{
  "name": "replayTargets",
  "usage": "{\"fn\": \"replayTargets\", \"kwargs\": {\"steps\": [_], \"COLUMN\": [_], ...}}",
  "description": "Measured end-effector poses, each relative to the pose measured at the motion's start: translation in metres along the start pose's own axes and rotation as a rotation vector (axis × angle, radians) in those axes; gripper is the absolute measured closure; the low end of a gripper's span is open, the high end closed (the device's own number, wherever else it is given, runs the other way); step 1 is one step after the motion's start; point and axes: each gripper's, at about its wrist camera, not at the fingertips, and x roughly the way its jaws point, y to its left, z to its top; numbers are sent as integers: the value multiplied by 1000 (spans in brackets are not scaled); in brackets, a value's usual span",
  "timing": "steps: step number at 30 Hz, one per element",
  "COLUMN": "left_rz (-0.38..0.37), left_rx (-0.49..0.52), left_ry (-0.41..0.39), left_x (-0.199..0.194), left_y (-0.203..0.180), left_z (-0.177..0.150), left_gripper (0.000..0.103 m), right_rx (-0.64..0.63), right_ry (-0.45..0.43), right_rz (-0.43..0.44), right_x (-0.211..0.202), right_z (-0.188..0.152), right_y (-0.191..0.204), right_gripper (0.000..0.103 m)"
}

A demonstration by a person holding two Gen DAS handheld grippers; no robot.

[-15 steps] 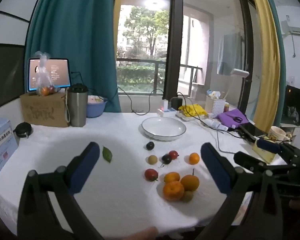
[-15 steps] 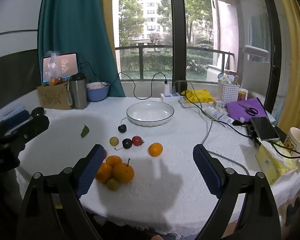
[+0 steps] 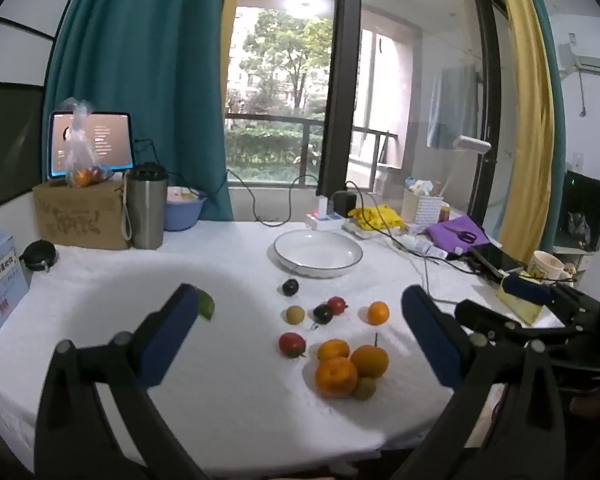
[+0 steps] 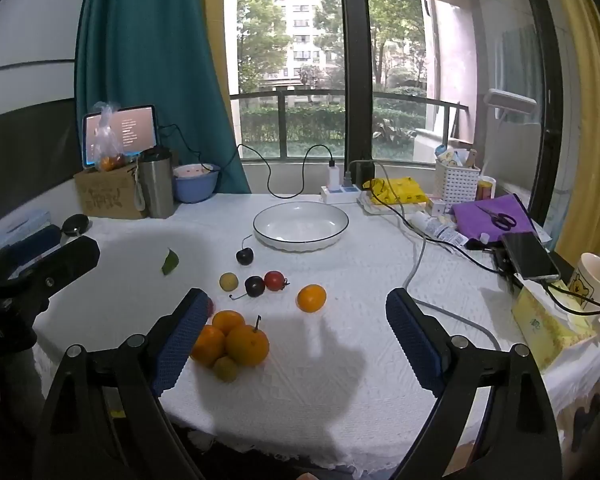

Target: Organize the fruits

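On the white-clothed table (image 3: 100, 280), the fruits are lying loose in front of an empty white plate (image 3: 318, 253) with a dark rim. Both claws are hovering above the near edge of the table with nothing between their blue-padded fingers: the left claw (image 3: 300, 332) is standing wide open, and the right claw (image 4: 296, 332) is spread open as well. Nearest the claws, a cluster is sitting together: a large tangerine (image 3: 336, 377), a stemmed orange (image 3: 369, 360) and a smaller orange (image 3: 333, 350) are touching one another, with a small yellow-green fruit (image 3: 365, 388) tucked against them. Just beside that cluster, on its left in the left wrist view, a red cherry tomato (image 3: 291, 344) is resting. Farther toward the plate, a lone small orange (image 3: 378, 313) is lying apart, while a dark cherry (image 3: 323, 313) is touching a second red tomato (image 3: 337, 305), and a pale yellow fruit (image 3: 295, 314) is sitting just beside them. Another dark cherry (image 3: 290, 287) is lying near the plate's rim. A green leaf (image 4: 170, 261) is lying well apart to the left. Along the far edge, a steel tumbler (image 3: 146, 208) is standing upright between a cardboard box (image 3: 80, 216) and a blue bowl (image 3: 182, 212).
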Motion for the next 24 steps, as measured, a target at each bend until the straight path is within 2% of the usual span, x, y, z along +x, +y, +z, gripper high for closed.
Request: {"fn": "replayTargets", "kwargs": {"steps": [24], "left_rz": [-9], "left_rx": [-2], "left_ry": [5], "left_x": [0], "left_y": [5], "left_z": [1], "left_gripper": [1], "right_rx": [2], "right_ry": [5], "right_rz": [4], "right_x": [2], "right_z": [-1], "right_y": [2], "right_gripper": [10]}}
